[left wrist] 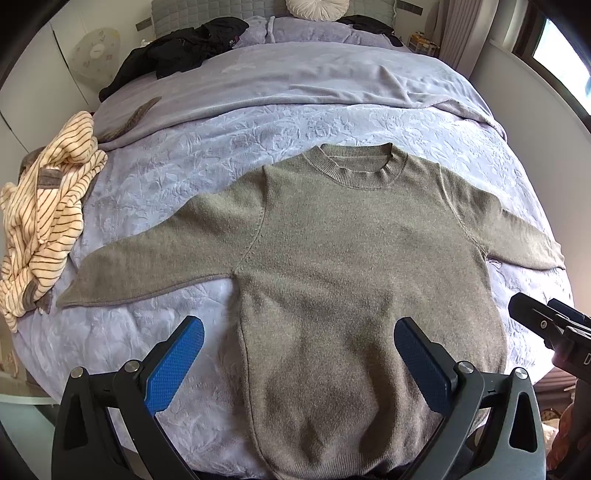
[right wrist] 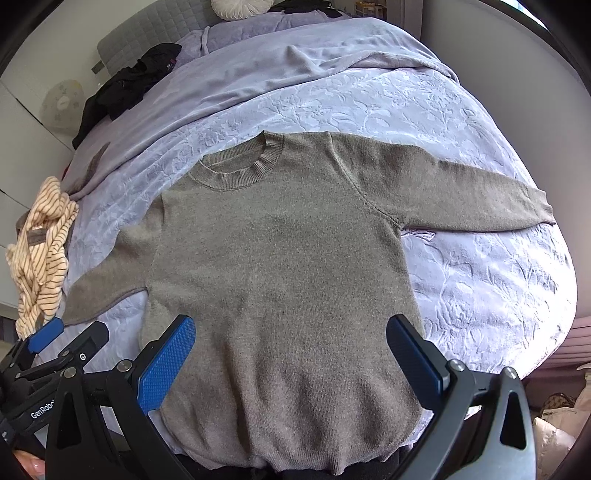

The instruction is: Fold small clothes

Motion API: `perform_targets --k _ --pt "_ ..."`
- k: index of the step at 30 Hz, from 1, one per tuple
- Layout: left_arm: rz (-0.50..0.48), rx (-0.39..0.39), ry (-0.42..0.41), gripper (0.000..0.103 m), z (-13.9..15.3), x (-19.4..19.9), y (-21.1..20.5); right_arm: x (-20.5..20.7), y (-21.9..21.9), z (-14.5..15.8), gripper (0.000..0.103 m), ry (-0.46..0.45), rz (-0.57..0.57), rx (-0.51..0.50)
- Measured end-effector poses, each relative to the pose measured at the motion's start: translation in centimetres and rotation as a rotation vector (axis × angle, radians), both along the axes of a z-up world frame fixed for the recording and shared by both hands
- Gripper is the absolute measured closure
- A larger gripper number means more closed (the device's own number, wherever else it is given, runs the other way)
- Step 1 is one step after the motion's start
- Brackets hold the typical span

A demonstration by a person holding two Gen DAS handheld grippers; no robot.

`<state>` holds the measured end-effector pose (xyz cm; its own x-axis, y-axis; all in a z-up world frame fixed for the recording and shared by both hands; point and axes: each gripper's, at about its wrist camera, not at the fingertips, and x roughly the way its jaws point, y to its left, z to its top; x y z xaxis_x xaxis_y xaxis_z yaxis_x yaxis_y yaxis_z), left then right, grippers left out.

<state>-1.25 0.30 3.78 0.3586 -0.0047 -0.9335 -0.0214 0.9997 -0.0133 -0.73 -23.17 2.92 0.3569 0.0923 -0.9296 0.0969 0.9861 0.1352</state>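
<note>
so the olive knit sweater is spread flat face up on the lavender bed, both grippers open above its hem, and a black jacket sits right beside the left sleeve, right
Not quite: beside the left sleeve of the olive knit sweater lies a cream striped garment, as the left wrist view shows. The black jacket lies far up near the headboard.

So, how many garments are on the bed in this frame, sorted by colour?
Olive-brown sweater, spread flat: 1
Cream striped garment, bunched: 1
Black clothing heaps, items within unclear: 2
Total: 4
</note>
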Motion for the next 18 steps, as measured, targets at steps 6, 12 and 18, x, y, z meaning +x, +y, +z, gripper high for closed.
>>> perform_targets --k 6,12,18 --pt "0.006 -0.013 0.008 0.000 -0.25 0.16 0.27 0.09 0.07 -0.19 0.000 0.005 0.006 -0.005" --pt "0.011 -0.020 0.014 0.000 -0.49 0.17 0.45 0.23 0.08 -0.33 0.000 0.012 0.006 -0.009" --pt "0.018 -0.026 0.021 0.000 -0.93 0.04 0.55 0.39 0.09 -0.48 0.000 0.019 0.013 -0.009"
